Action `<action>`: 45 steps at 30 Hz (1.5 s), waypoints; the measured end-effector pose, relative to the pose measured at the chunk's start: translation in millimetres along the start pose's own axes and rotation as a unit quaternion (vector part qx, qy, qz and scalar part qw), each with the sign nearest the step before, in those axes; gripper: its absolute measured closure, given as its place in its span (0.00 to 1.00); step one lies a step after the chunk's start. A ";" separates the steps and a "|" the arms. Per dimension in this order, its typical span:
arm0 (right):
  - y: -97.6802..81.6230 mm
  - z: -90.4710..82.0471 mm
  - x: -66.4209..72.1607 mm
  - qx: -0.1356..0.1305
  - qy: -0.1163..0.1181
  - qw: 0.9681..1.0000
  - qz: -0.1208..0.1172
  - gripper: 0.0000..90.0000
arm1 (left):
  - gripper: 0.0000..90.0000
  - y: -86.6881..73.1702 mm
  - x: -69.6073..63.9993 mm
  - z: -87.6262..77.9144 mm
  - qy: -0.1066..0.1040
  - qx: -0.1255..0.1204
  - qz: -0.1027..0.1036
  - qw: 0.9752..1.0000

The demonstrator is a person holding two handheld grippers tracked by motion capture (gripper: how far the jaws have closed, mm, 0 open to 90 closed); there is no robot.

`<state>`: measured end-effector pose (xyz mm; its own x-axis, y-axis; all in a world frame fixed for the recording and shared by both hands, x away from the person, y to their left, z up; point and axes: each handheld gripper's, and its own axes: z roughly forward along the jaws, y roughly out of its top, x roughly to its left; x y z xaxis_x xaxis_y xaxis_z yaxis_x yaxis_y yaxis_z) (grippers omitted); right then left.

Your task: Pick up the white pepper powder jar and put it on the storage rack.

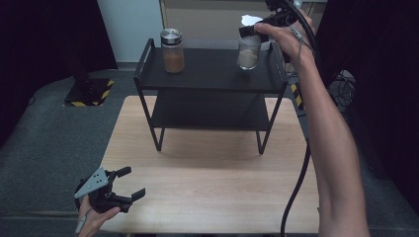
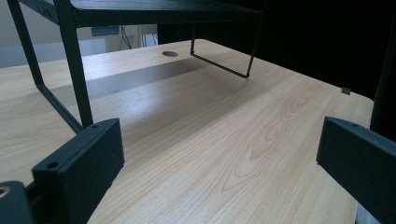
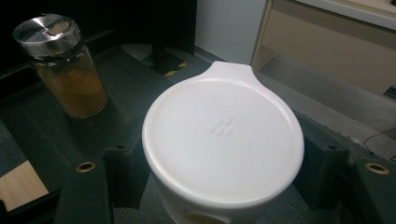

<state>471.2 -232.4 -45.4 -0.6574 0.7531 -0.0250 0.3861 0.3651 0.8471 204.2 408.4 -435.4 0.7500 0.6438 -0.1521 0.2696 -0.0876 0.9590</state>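
A clear jar with a white lid stands at the right end of the black rack's top shelf. My right gripper is shut on it just under the lid. From above, the white lid sits between the two black jaws, which press on either side. A second jar with a metal lid and brown powder stands at the shelf's left end. My left gripper hangs open over the table's near left corner, nothing between its jaws, over bare wood.
The black two-tier rack stands on the light wooden table, and its legs rise in front of my left gripper. A black cable trails down beside the right forearm. Grey floor surrounds the table.
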 end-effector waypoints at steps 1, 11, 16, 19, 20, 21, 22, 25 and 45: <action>-0.1 1.2 -0.1 0.002 0.000 1.000 0.000 0.35 | 0.00 0.0 0.0 -0.1 0.000 0.000 0.000 1.000; -3.6 9.0 -1.3 0.010 0.011 1.000 0.001 0.35 | 0.00 0.2 0.5 -0.4 -0.001 0.001 0.001 1.000; -7.9 8.3 -2.4 0.004 0.016 1.000 -0.007 0.29 | 0.00 0.8 0.5 0.1 -0.002 0.003 0.003 1.000; -19.8 3.5 -6.3 -0.034 0.023 0.999 0.005 0.14 | 0.00 0.4 0.4 -0.6 -0.001 0.000 0.001 1.000; -20.7 0.3 -8.0 -0.038 0.026 0.999 0.012 0.13 | 0.00 0.1 0.4 -0.8 -0.001 -0.001 0.001 1.000; -22.1 -4.0 -7.0 -0.046 0.019 0.999 0.010 0.11 | 0.00 0.1 0.3 -1.0 -0.001 -0.001 0.001 1.000; -24.2 -8.9 -6.4 -0.055 0.013 0.998 0.012 0.08 | 0.00 0.1 0.2 -1.0 -0.001 -0.002 0.002 1.000; -31.7 -23.2 -12.1 -0.085 0.019 0.996 0.034 0.05 | 0.00 1.0 0.2 -0.1 -0.002 0.002 0.003 1.000; -64.2 -83.7 -5.1 -0.145 0.030 0.989 -0.006 0.05 | 0.00 1.0 -0.1 0.5 -0.002 -0.007 -0.003 1.000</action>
<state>395.6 -305.5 -55.3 -0.7016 0.7125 -0.0125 0.1813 0.1955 0.9638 204.8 407.9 -434.5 0.7506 0.6416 -0.1583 0.2659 -0.0738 0.9612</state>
